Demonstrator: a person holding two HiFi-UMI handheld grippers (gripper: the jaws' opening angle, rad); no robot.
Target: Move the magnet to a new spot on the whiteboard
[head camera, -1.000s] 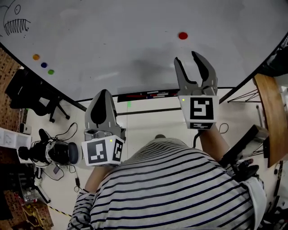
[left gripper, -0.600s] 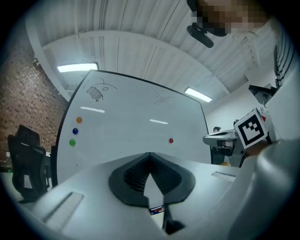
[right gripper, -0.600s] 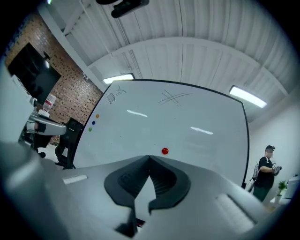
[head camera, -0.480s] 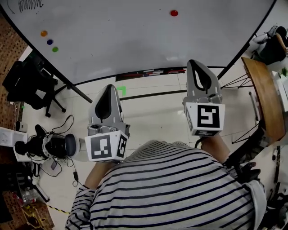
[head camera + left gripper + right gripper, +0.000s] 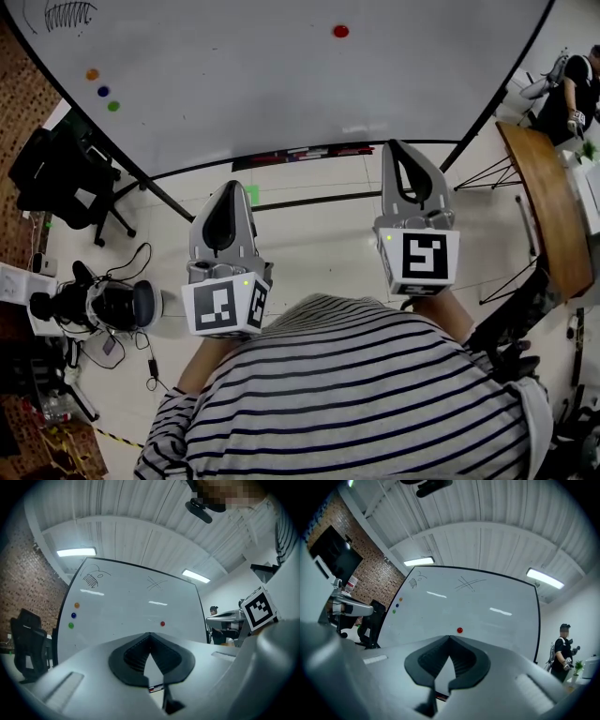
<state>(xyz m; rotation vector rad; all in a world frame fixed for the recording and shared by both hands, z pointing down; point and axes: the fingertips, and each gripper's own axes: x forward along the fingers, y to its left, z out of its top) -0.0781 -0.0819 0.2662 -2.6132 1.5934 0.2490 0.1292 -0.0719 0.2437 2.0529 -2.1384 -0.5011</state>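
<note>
- We hold the left gripper (image 5: 228,187) and right gripper (image 5: 395,148) short of the whiteboard (image 5: 244,94), both with jaws pressed together on nothing.
- The red magnet (image 5: 341,31) sits on the whiteboard, well apart from both.

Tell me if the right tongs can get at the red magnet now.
Probably: nothing stands between the right tongs and the red magnet on the whiteboard, but they are shut and short of it.

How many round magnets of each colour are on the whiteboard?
Red round magnet: 1
Orange round magnet: 1
Blue round magnet: 1
Green round magnet: 1
Total on the white whiteboard: 4
</note>
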